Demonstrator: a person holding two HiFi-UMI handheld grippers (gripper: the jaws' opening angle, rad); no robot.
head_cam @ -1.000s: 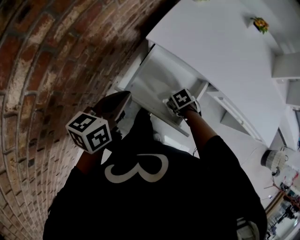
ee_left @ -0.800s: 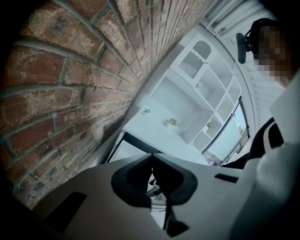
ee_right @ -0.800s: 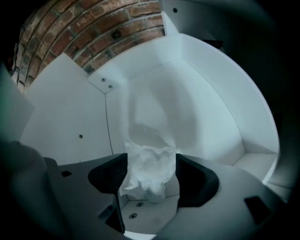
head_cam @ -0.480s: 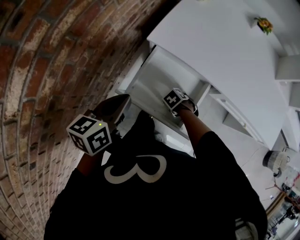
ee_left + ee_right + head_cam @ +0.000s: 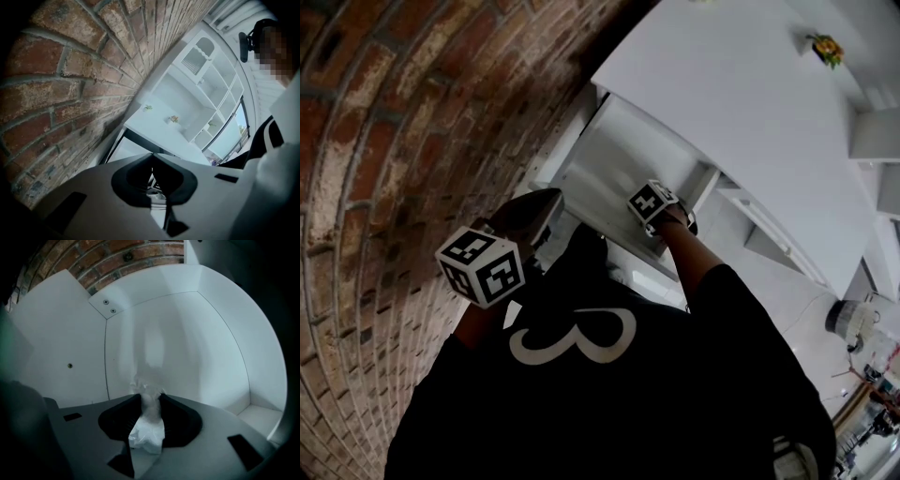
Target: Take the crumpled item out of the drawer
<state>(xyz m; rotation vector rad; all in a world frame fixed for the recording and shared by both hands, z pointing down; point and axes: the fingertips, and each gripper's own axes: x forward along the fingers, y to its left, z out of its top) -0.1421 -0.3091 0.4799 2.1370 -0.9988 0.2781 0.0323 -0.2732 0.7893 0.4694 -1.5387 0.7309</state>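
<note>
- Nearest you, your left gripper (image 5: pixel 151 159) hangs just off your dark shirt (image 5: pixel 609 394). Its jaws are together on nothing. It sits outside the drawer's near left corner, which looks like a way to leave the opening free for the other hand.
- A little farther, your right gripper (image 5: pixel 150 398) points straight down into the open white drawer (image 5: pixel 61 333). Going in from above clears the front rim.
- Its jaws have just been closing, and the crumpled white wad (image 5: pixel 146 430) is between them. The pads pinch it at the waist, with loose ends bulging out both ways, so that's a clamp.
- The wad is inside the drawer, toward the left wall. I can't tell whether its far tip touches the floor.
- Farther off, the white cabinet top (image 5: pixel 741 84) runs above the drawer and the brick wall (image 5: pixel 384 141) closes the left. A straight lift looks like your cleanest exit.
</note>
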